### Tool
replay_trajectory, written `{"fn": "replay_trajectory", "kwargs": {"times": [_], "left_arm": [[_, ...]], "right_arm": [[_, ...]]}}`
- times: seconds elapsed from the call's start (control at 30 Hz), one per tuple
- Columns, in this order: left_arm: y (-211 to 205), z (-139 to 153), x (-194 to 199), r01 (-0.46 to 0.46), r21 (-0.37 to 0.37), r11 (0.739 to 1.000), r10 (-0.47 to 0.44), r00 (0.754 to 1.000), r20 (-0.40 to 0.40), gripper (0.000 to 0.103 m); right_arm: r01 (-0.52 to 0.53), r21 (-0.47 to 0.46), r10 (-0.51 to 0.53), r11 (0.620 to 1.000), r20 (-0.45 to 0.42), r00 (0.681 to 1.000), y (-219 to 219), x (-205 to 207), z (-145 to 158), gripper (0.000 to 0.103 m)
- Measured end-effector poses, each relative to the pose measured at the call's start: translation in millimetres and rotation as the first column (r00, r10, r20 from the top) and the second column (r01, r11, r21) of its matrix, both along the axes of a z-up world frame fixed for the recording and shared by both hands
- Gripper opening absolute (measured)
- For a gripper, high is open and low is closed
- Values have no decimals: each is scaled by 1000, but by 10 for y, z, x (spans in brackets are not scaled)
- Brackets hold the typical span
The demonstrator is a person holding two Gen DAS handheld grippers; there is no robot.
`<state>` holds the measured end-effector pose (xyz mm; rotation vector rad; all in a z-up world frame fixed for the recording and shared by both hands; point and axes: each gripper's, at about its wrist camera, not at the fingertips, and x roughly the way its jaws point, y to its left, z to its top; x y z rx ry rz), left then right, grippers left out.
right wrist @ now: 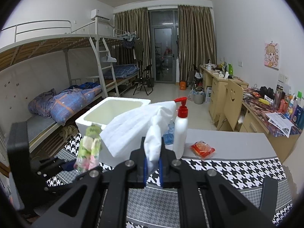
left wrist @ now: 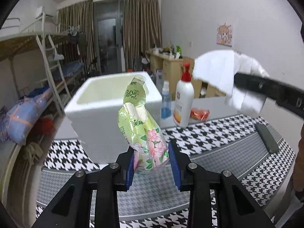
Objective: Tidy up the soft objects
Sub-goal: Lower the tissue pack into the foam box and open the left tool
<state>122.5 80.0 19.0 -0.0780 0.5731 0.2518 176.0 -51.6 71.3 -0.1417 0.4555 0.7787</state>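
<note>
The white foam box stands open-topped on the houndstooth mat, its rim bare. Just in front of the box, the left gripper pinches the bottom of a crinkly floral tissue pack, held upright. Right of the box, above the pump bottle, the right gripper clamps a limp white tissue in the air.
</note>
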Motion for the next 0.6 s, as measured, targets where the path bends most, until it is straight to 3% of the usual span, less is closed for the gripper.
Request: {"fn": "replay_trajectory", "kwargs": {"times": [0.33, 0.6], "left_arm": [[88, 371, -10, -21, 56, 998, 16, 996, 91, 35], [181, 527, 31, -40, 60, 997, 32, 991, 132, 35]], "right_arm": [[-8, 7, 7, 1000, 21, 1000, 67, -17, 60, 12], [-18, 11, 18, 1000, 30, 999, 135, 13, 95, 12]]}}
